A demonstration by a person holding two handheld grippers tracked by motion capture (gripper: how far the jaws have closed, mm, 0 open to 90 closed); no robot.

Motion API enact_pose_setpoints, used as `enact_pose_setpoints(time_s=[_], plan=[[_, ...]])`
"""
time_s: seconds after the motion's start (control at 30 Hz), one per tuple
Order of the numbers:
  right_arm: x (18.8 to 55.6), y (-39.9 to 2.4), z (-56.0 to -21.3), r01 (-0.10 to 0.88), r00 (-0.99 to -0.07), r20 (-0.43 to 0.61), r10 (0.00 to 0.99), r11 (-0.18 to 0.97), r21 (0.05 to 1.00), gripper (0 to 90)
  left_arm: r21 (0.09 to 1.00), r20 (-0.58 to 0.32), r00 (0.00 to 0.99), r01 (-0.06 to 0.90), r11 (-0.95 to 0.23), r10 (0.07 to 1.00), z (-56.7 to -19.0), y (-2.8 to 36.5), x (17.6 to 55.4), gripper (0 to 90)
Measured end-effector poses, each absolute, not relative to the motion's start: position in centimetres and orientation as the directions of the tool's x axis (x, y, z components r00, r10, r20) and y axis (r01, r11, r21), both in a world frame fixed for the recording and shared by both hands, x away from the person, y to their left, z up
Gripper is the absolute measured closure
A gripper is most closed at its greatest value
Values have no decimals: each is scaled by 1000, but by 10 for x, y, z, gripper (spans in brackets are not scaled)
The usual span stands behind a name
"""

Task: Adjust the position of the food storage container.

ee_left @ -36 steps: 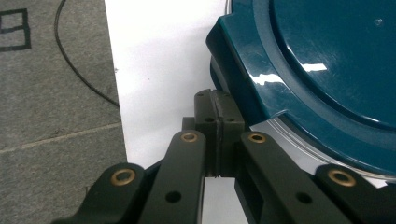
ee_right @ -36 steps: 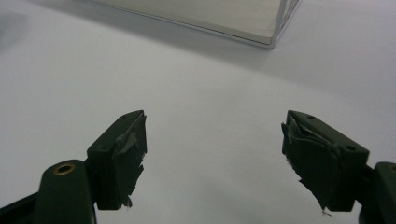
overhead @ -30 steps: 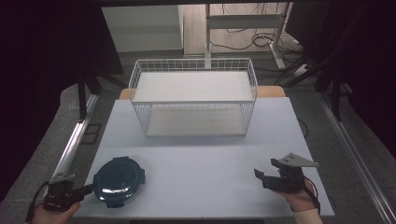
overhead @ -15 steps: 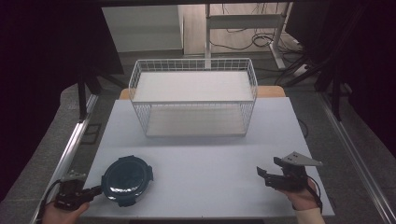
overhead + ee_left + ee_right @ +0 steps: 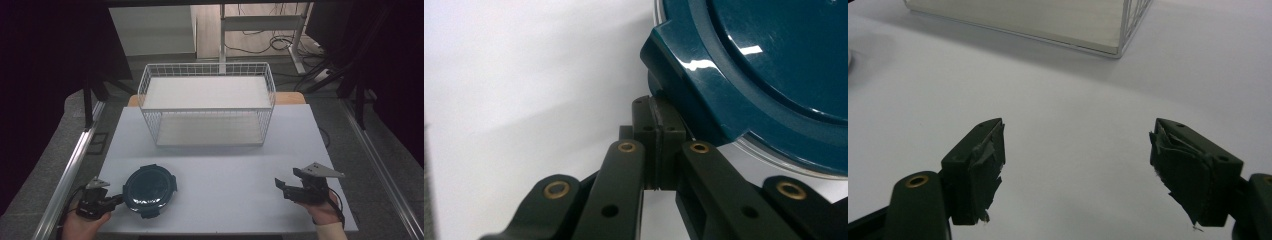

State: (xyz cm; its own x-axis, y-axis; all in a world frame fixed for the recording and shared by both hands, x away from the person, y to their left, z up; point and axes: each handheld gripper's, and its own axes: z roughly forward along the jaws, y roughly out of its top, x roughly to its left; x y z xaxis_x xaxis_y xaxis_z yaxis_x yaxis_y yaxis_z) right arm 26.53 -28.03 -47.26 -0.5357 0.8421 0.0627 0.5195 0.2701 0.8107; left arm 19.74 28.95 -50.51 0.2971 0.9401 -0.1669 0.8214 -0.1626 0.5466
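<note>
Slid right since the earlier frame, round teal lidded container (image 5: pixel 149 189) sits near table's (image 5: pixel 225 170) front-left edge w/ left gripper (image 5: pixel 119 199) pinched shut on its lid tab, right gripper (image 5: pixel 276 184) open, empty; prob. light, stiff, slick plastic—grip tab/rim.

A dark teal lid (image 5: pixel 149 189), white wire basket (image 5: pixel 207 107), pale grey table (image 5: pixel 225 165), black tongs (image 5: pixel 1075 172).

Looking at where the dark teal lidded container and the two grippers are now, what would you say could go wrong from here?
The left gripper is shut, its tips against the edge of the teal container, maybe on a lid tab. Such a small hold could slip, or the container might pivot if moved. It also lies close to the near edge of the table, so a slide that way might tip it off. The right gripper is open, too far to steady it.
</note>
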Motion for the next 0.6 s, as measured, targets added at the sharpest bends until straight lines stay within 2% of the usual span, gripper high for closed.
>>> enact_pose_setpoints(time_s=[0.6], plan=[[265,-277,-474,512,-551,49,833,291,808,221,553,-164,369,803,-224,915,-504,258,211,900]])
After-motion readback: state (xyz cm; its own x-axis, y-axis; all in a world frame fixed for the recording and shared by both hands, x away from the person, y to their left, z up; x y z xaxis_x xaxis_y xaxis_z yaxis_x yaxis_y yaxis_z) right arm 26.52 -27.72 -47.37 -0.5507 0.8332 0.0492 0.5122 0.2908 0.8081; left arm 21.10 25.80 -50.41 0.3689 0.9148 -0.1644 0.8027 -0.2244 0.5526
